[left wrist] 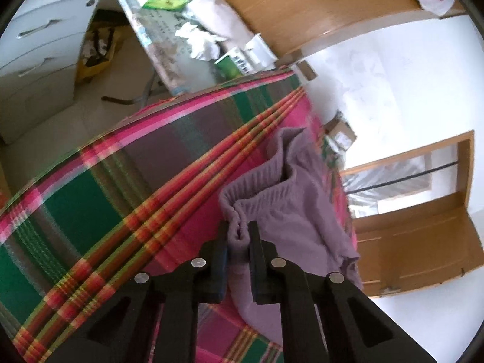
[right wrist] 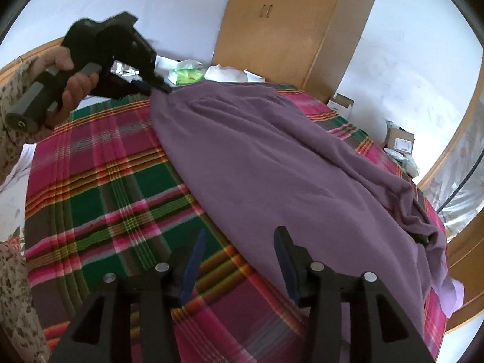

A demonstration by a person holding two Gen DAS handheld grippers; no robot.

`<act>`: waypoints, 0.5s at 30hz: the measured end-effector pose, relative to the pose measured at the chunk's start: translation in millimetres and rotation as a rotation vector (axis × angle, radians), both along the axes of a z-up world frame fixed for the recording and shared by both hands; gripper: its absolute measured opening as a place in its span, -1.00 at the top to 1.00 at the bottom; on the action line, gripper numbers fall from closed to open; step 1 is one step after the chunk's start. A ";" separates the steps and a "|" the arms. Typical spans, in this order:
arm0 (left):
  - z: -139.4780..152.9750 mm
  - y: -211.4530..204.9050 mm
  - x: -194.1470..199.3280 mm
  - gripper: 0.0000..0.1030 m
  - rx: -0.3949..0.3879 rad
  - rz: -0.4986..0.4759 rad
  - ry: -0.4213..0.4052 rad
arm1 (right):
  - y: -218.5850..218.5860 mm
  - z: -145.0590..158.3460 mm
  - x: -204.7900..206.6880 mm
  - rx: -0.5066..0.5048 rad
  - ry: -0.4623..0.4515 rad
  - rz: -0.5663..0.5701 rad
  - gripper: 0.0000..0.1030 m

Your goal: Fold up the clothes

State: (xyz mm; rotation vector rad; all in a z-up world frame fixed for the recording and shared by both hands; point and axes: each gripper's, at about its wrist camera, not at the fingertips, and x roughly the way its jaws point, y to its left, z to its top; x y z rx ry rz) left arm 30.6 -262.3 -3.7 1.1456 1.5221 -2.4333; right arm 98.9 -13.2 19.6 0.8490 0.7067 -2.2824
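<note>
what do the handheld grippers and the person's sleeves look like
Both grippers are matte black plastic. The right gripper has angular finger arms with round silver pivot pins and dark blue pads. The left gripper has a bulky black body on a grey pistol-style handle. The sleeve is beige with a brown speckled print. No cables show.

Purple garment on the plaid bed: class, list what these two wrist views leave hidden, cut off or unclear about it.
- Garment type: unclear; the right wrist view shows only a spread of cloth, bunched at its far right end.
- Its near corner: cut off behind the right gripper, whose jaws stand open.
- Left wrist view: the left gripper clamps a ribbed hem, hiding the pinched fold; the rest drapes out of sight.
- Bed under the garment: covered.
</note>
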 end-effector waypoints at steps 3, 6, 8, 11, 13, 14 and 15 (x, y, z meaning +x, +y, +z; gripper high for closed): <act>8.4 -2.1 -0.8 0.78 0.018 0.004 0.025 | -7.6 -2.9 -2.5 0.004 -0.003 0.001 0.07; 18.6 -3.6 -1.3 0.78 0.027 0.008 0.053 | -15.1 -5.6 -3.9 0.015 0.009 -0.001 0.06; 25.9 -3.5 -1.6 0.79 0.033 0.004 0.074 | -19.0 -6.5 -4.2 0.018 0.013 0.000 0.06; 36.1 -3.9 -1.1 0.79 0.049 0.009 0.105 | -27.3 -9.1 -2.2 0.044 0.021 0.018 0.07; 41.8 -3.9 -1.3 0.78 0.058 0.012 0.118 | -31.7 -12.1 -1.7 0.071 0.031 0.020 0.07; 44.2 -3.2 -1.9 0.79 0.063 0.006 0.125 | -32.9 -12.9 -2.4 0.081 0.043 0.007 0.06; 46.2 -2.6 -2.2 0.79 0.065 0.002 0.130 | -33.7 -13.1 -3.3 0.090 0.059 -0.010 0.06</act>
